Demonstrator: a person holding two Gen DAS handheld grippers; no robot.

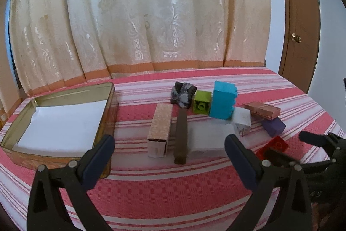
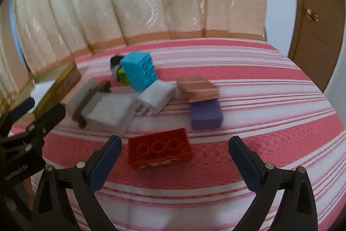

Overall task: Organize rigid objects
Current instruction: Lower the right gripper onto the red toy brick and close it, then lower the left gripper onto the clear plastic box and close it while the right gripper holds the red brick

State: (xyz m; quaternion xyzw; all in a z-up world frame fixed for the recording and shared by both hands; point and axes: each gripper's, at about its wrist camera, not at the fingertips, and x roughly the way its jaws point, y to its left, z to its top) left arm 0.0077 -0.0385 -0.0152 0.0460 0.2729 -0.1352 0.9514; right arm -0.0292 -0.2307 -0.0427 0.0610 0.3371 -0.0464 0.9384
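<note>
Loose objects lie on a red striped cloth: a patterned carton point(image 1: 160, 129), a brown bar point(image 1: 181, 135), a flat white box point(image 1: 207, 138), a dark rock point(image 1: 183, 94), a green brick point(image 1: 202, 104), a blue brick point(image 1: 223, 101), a white charger point(image 1: 242, 120), a copper box point(image 1: 262, 110), a purple block point(image 1: 273, 126) and a red brick point(image 2: 159, 149). An open tin point(image 1: 58, 120) lined with white paper sits at left. My left gripper point(image 1: 169, 152) is open and empty, near the carton. My right gripper point(image 2: 175, 149) is open with the red brick between its fingers, not gripped.
A cream curtain point(image 1: 140, 14) hangs behind the surface. A brown door point(image 1: 300, 21) stands at the right. The cloth's front edge curves down below both grippers. The left gripper also shows at the left of the right wrist view point(image 2: 32, 114).
</note>
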